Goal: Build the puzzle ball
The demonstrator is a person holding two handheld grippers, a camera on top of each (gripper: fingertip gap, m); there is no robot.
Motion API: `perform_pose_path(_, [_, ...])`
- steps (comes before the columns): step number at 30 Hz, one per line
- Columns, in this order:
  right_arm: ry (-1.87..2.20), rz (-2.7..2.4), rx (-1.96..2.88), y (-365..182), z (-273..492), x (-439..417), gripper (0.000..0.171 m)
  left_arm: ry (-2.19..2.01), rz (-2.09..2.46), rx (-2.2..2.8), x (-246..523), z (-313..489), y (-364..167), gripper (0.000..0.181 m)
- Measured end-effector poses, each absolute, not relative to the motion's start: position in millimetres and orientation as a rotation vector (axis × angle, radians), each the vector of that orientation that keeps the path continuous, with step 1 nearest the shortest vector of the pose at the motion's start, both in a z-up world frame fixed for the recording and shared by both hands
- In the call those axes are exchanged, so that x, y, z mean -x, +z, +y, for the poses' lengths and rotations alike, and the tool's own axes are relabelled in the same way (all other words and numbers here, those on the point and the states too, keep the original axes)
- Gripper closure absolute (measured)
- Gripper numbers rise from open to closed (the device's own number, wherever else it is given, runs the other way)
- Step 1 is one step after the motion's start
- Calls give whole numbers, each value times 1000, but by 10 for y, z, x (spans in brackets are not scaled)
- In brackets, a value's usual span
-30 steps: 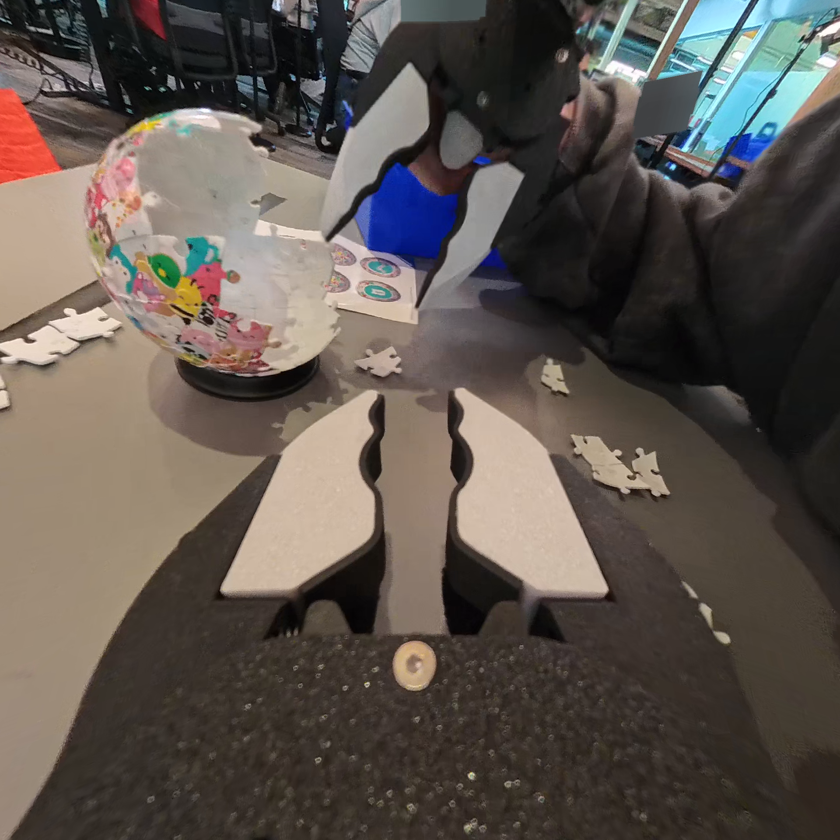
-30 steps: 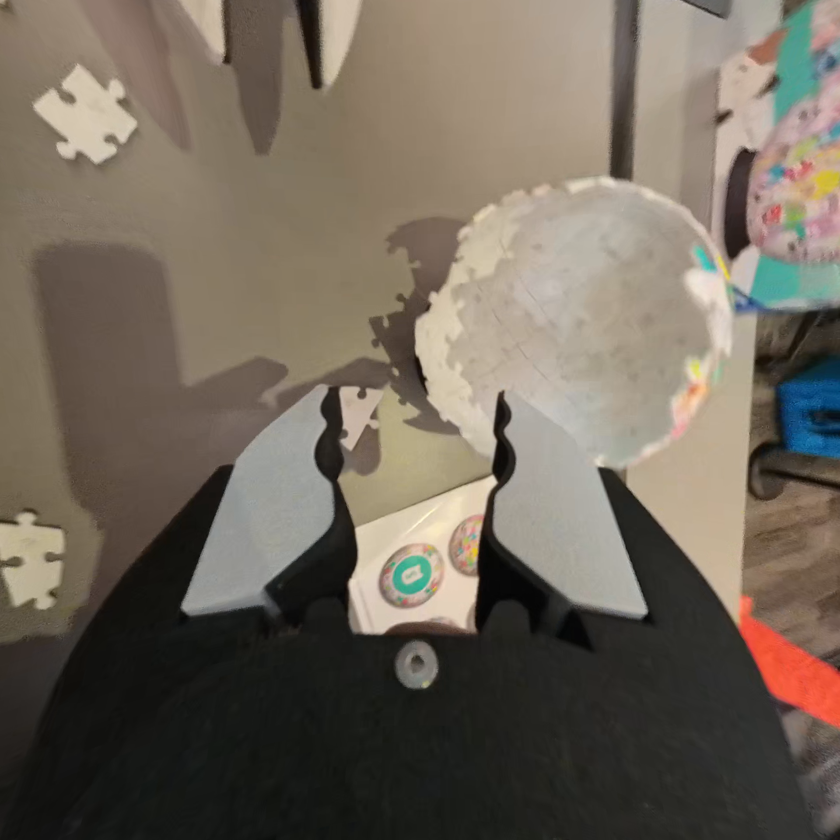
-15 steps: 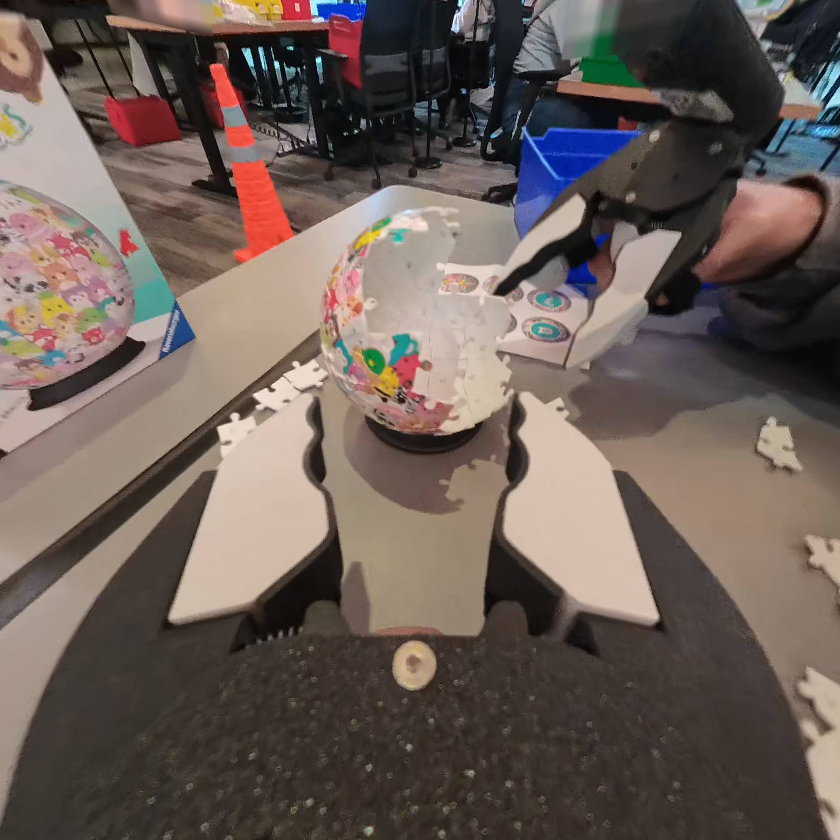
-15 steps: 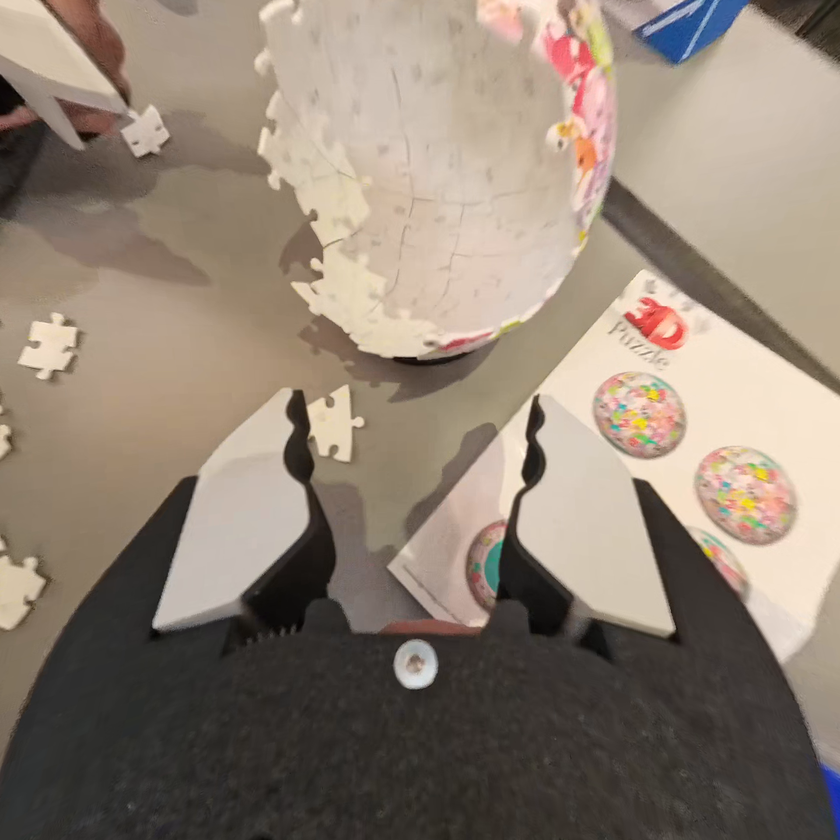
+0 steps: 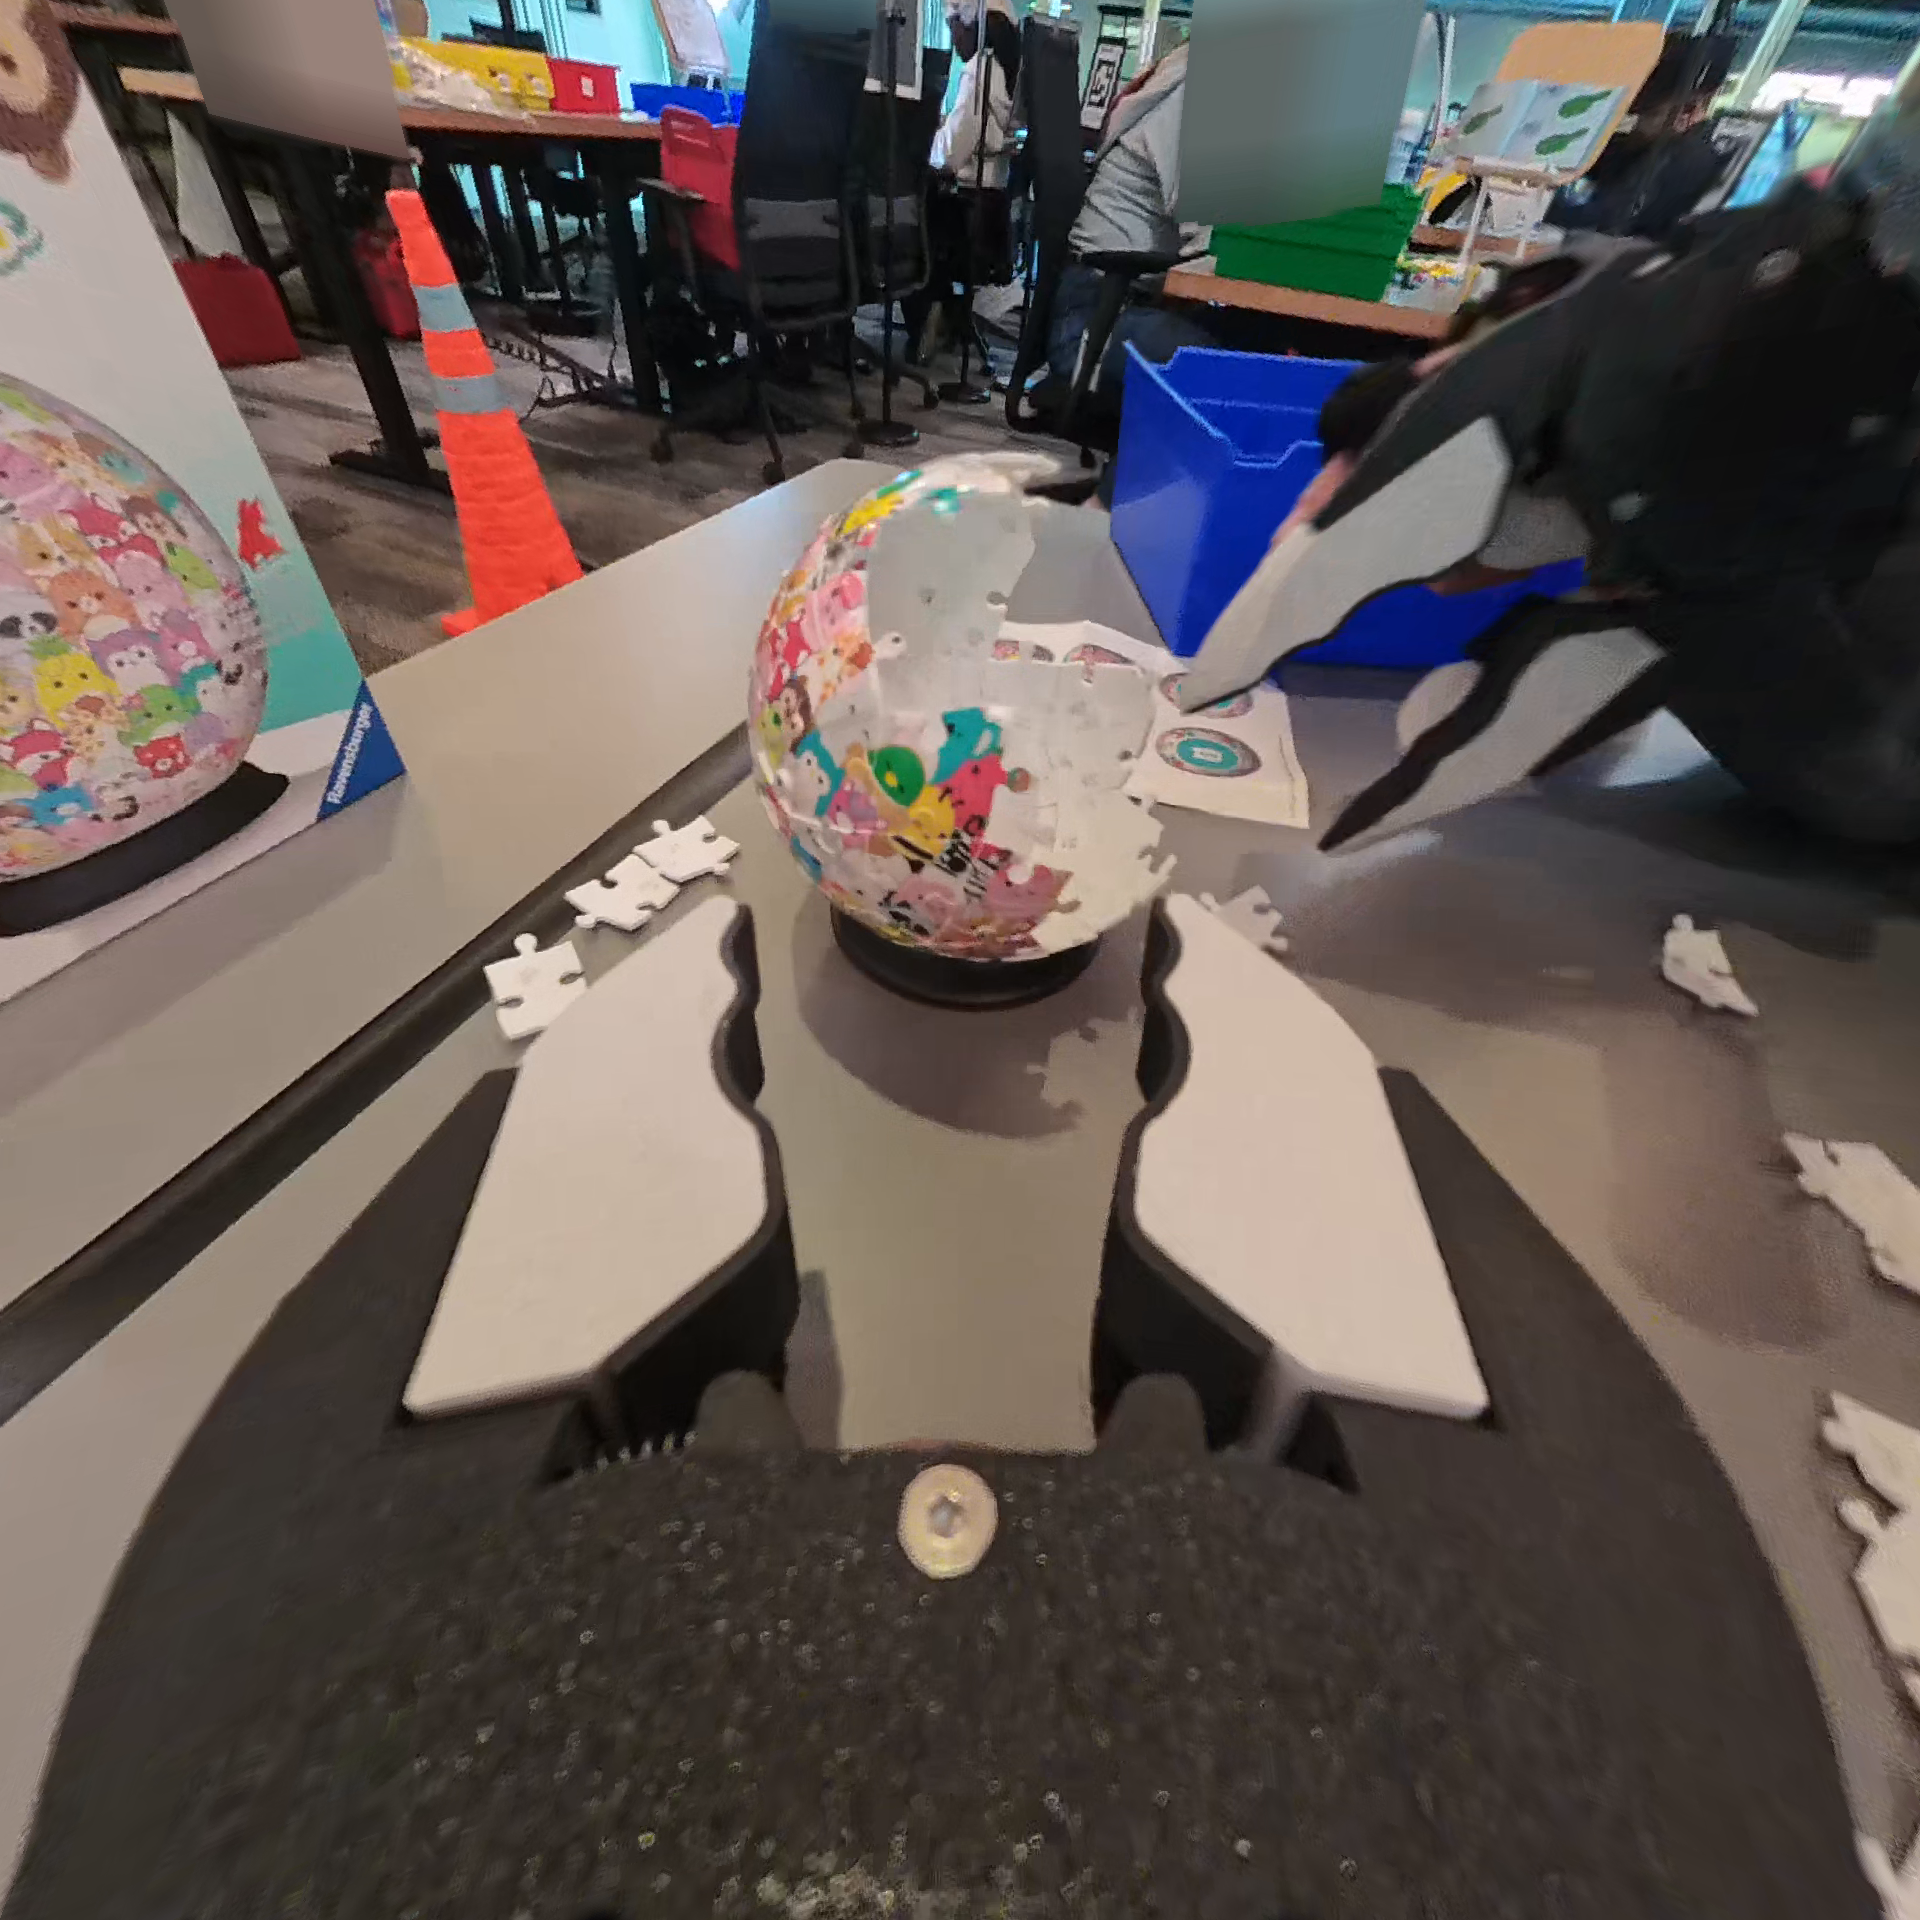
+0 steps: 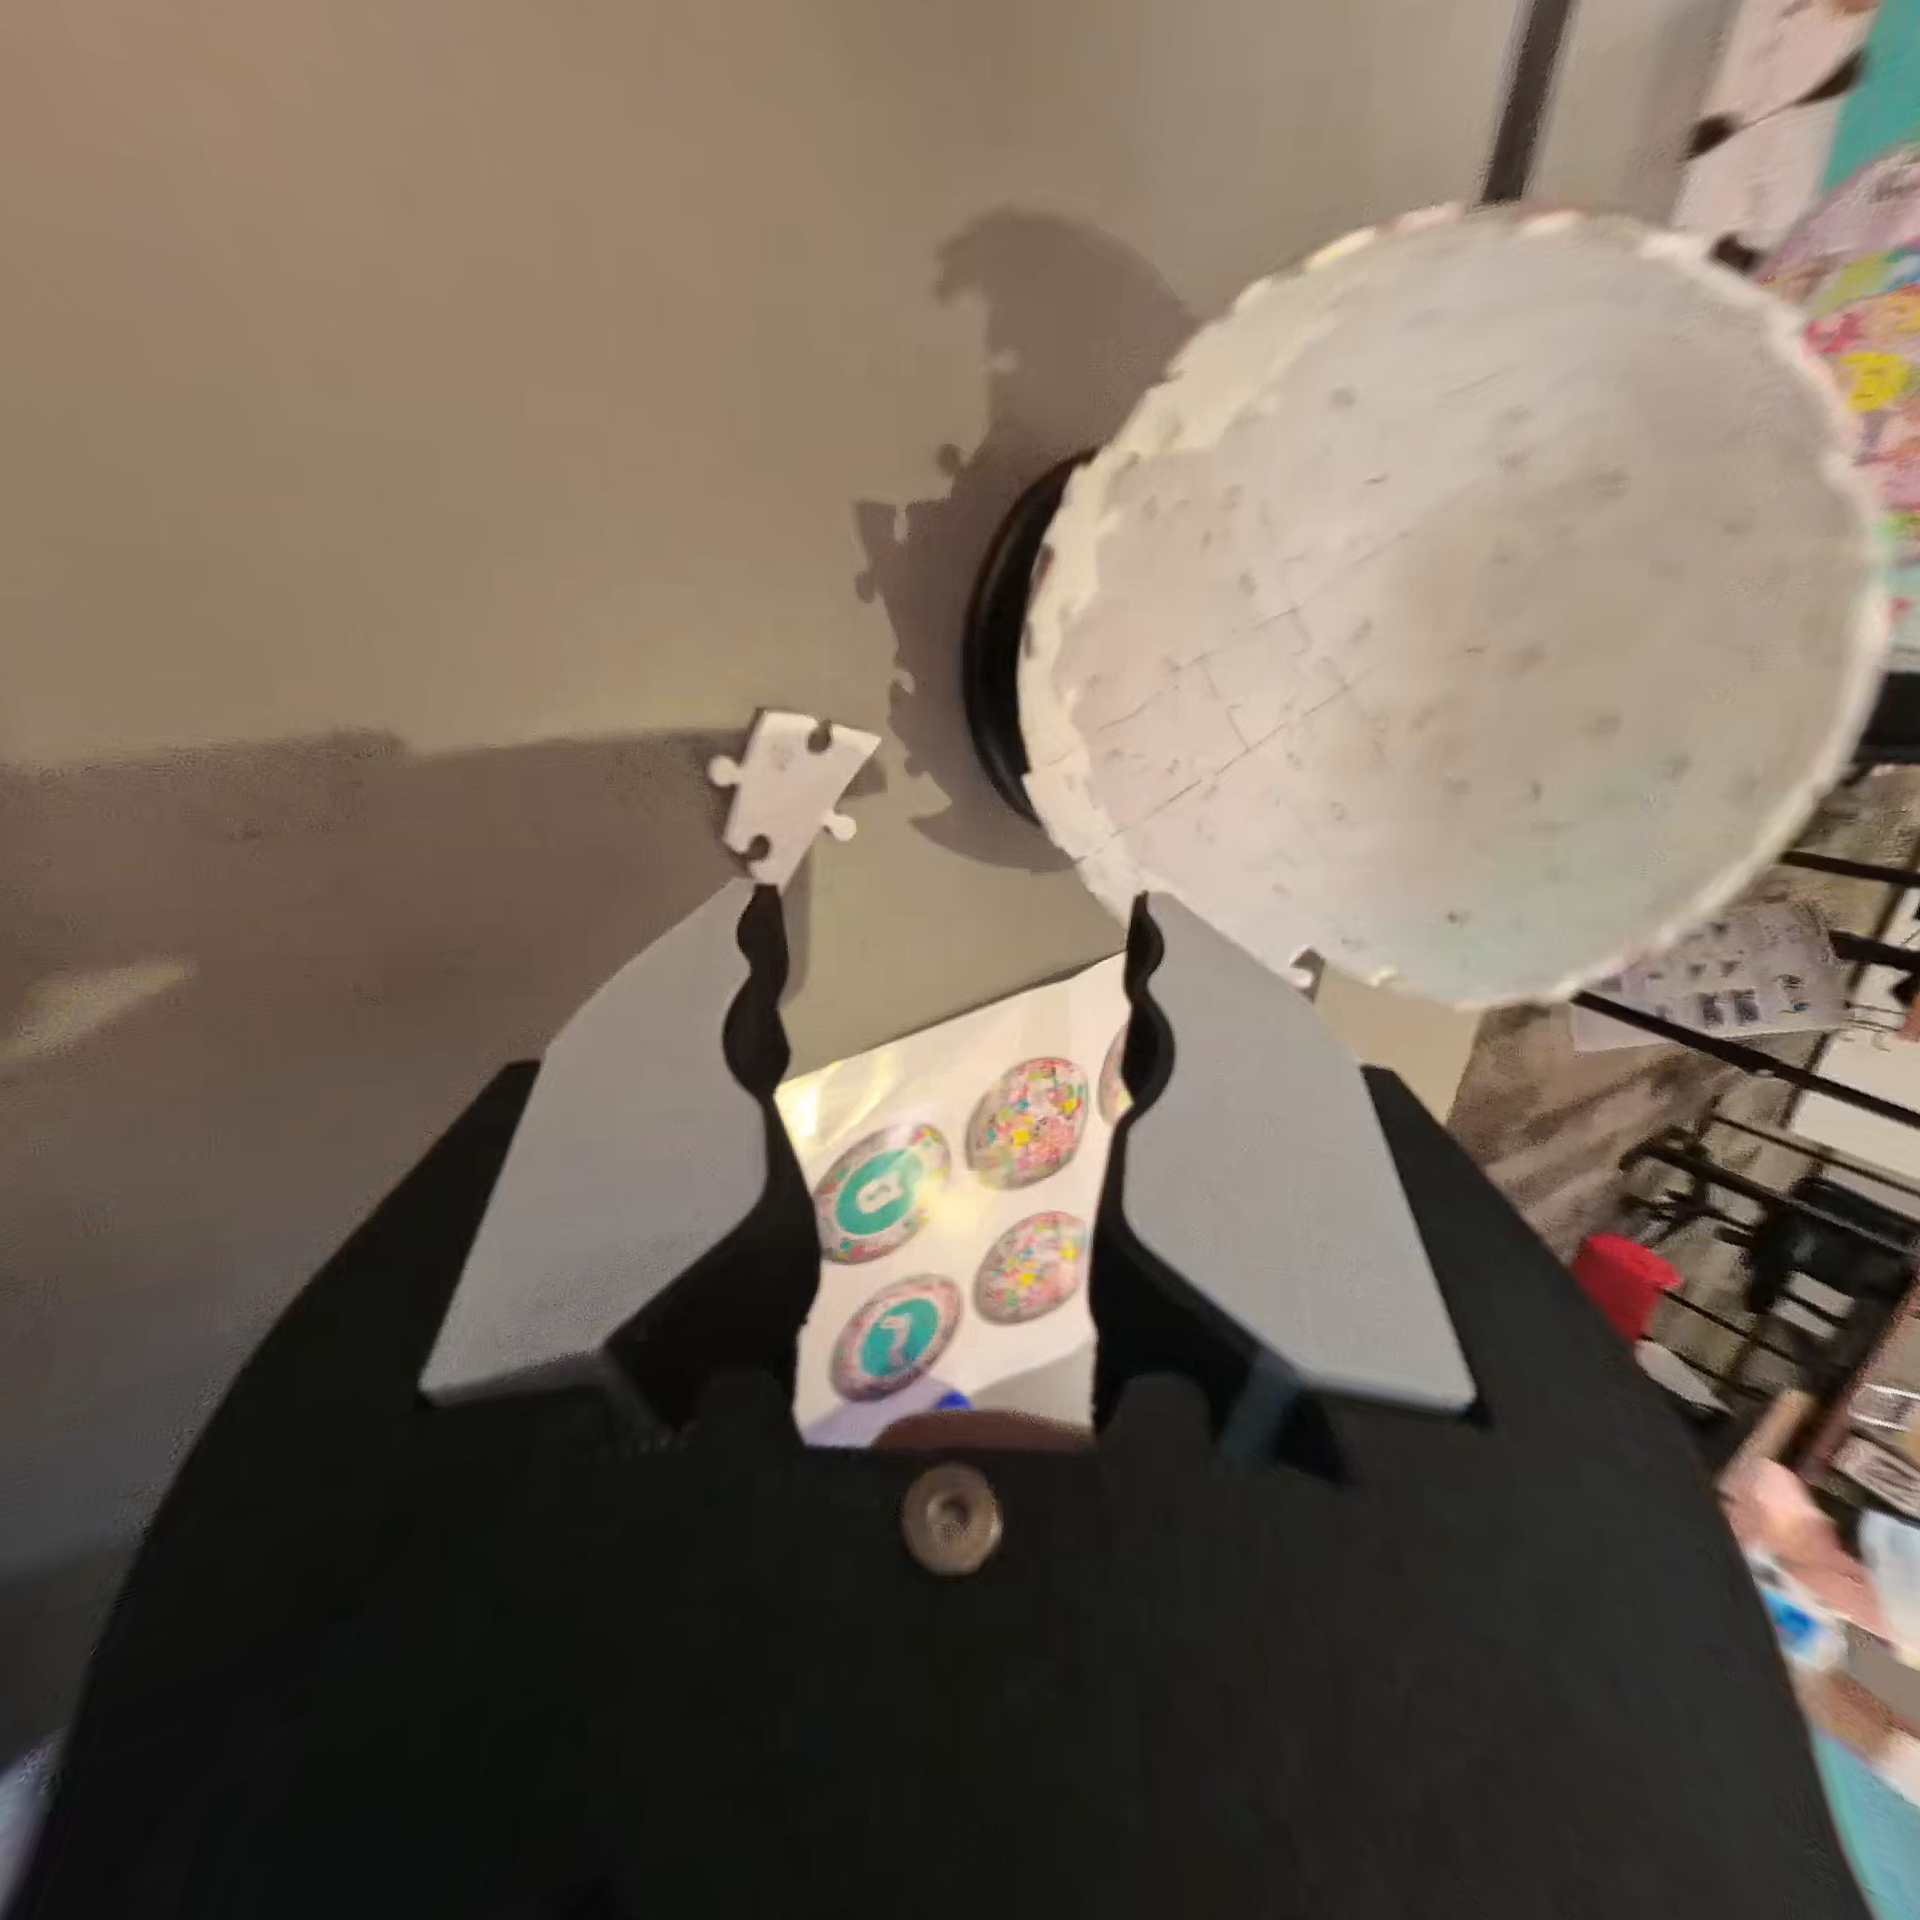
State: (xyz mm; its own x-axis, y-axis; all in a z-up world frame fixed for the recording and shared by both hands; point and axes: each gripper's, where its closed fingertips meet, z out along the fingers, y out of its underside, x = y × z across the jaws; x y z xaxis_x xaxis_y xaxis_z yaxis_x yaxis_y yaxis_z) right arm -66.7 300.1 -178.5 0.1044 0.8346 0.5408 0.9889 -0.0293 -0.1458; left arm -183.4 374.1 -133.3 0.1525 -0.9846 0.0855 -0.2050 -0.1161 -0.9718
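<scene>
Now both tools hang empty with jaws wide: the left gripper faces the half-built puzzle ball on its black stand, the right gripper aims near a loose piece, probably the next pick-up. Since a second ago the left has swung to centre the ball.

Right wrist view is motion-blurred; puzzle ball colored side faces away there, cut by right edge. Puzzle box is cropped at left edge. Loose pieces run off right edge. Instruction sheet is partly behind hand-held gripper fingers.
</scene>
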Motion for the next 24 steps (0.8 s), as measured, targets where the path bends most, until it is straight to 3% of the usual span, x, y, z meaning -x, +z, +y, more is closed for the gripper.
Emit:
perform_pose_path(10, [-474,-1998,2055,-2108,3270,653,104,-1184,1240,1499,2320,3345,-1343,113])
perform_pose_path(24, [-393,-2056,2115,-2146,3264,702,113,-1252,1272,1494,2454,3203,-1347,112])
